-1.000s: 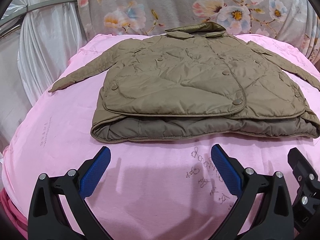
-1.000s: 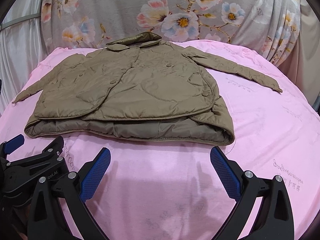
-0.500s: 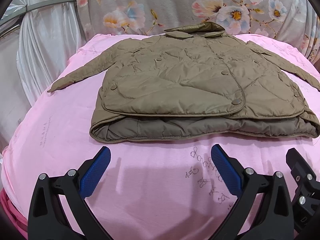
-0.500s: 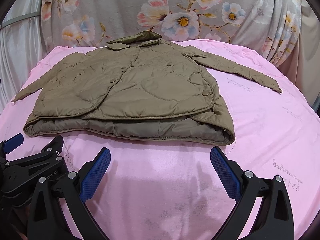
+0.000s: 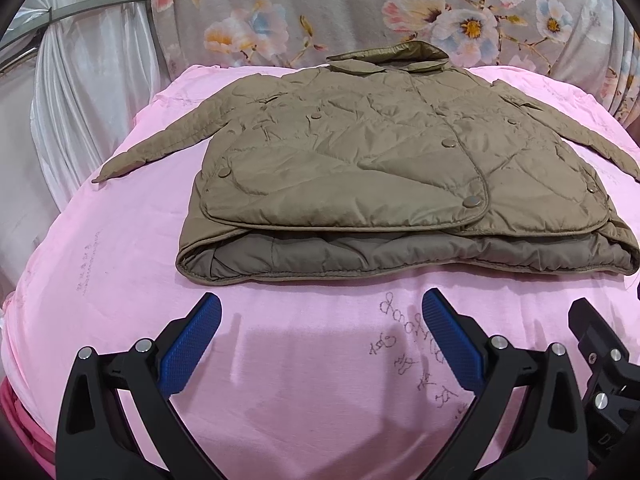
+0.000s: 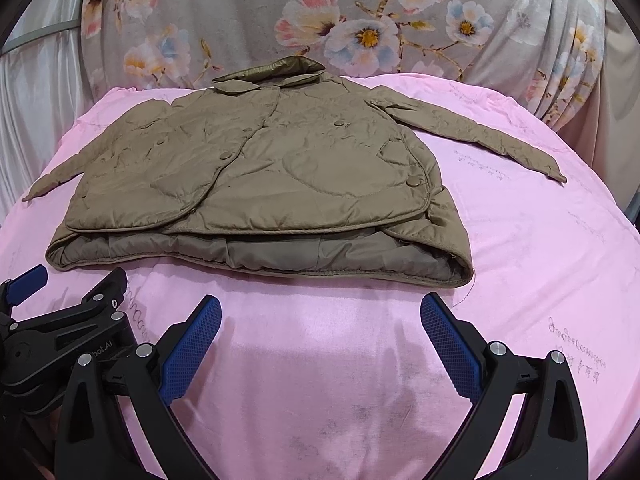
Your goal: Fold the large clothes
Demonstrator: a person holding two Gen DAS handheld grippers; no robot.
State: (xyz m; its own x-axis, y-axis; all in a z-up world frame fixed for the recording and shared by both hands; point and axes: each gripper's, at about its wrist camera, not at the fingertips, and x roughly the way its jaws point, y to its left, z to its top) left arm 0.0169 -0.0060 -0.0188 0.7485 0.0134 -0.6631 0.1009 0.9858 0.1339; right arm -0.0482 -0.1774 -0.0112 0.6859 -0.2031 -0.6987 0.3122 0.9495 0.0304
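Note:
A tan quilted jacket [image 5: 392, 168] [image 6: 260, 176] lies face up on the pink sheet, collar at the far side, its lower part folded up so a padded fold faces me. Both sleeves stretch out sideways: the left sleeve [image 5: 160, 148] and the right sleeve [image 6: 488, 140]. My left gripper [image 5: 320, 320] hovers open over bare sheet just in front of the fold's left half. My right gripper [image 6: 320, 320] stands open in front of the fold's right half. Neither touches the jacket. The left gripper's body [image 6: 60, 328] shows at the lower left of the right wrist view.
The pink sheet [image 5: 100, 280] covers a rounded bed or table that drops away at left and right. A grey floral cloth [image 6: 360, 20] rises behind the jacket. White draped fabric [image 5: 80, 80] hangs at the far left. Bare pink sheet [image 6: 540, 280] lies right of the jacket.
Both grippers have drifted very slightly; the jacket sits a touch farther off in both views. Nothing was gripped or let go.

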